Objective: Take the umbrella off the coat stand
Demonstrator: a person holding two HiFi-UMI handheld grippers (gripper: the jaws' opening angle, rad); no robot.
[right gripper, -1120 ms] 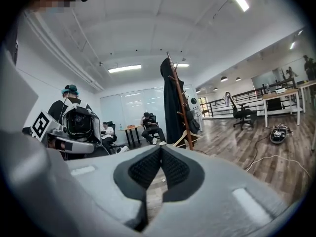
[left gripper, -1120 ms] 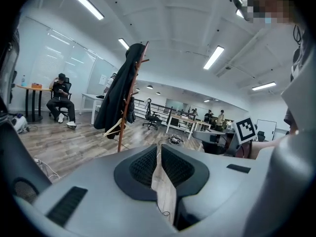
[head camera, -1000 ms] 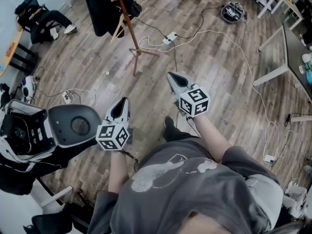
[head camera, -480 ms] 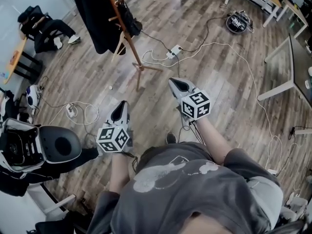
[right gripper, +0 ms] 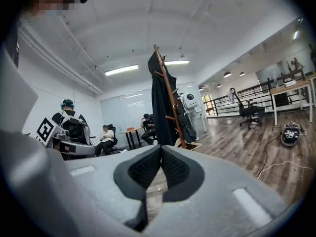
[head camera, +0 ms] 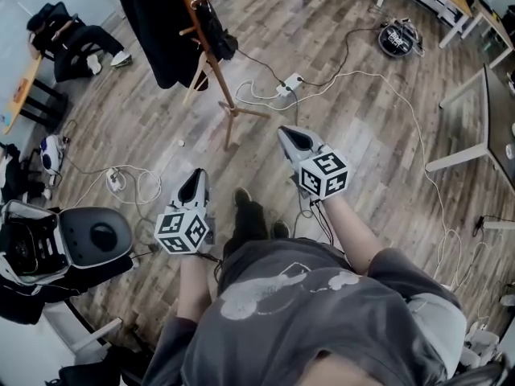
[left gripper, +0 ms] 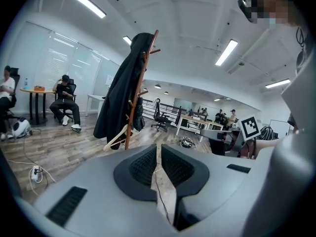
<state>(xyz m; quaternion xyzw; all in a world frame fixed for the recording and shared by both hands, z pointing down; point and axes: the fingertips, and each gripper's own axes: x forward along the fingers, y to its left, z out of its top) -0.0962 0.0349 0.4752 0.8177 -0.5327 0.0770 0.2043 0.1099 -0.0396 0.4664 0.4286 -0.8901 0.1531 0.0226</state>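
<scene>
The wooden coat stand rises at the upper left of the head view, with a long black coat draped over it. A small dark bundle hangs from a peg on its right side; I cannot tell whether it is the umbrella. A wooden hanger dangles lower down. My left gripper and right gripper both point toward the stand, well short of it, jaws together and nothing held. The left gripper view shows the stand ahead, and so does the right gripper view.
Cables and a power strip lie on the wood floor by the stand's feet. A round robot vacuum sits at the back right and desks at the right. A grey chair stands at the left; a seated person is far left.
I have stepped forward, carrying both grippers toward the coat stand, which now sits lower and nearer in the head view. A shoe has come into view between the grippers.
</scene>
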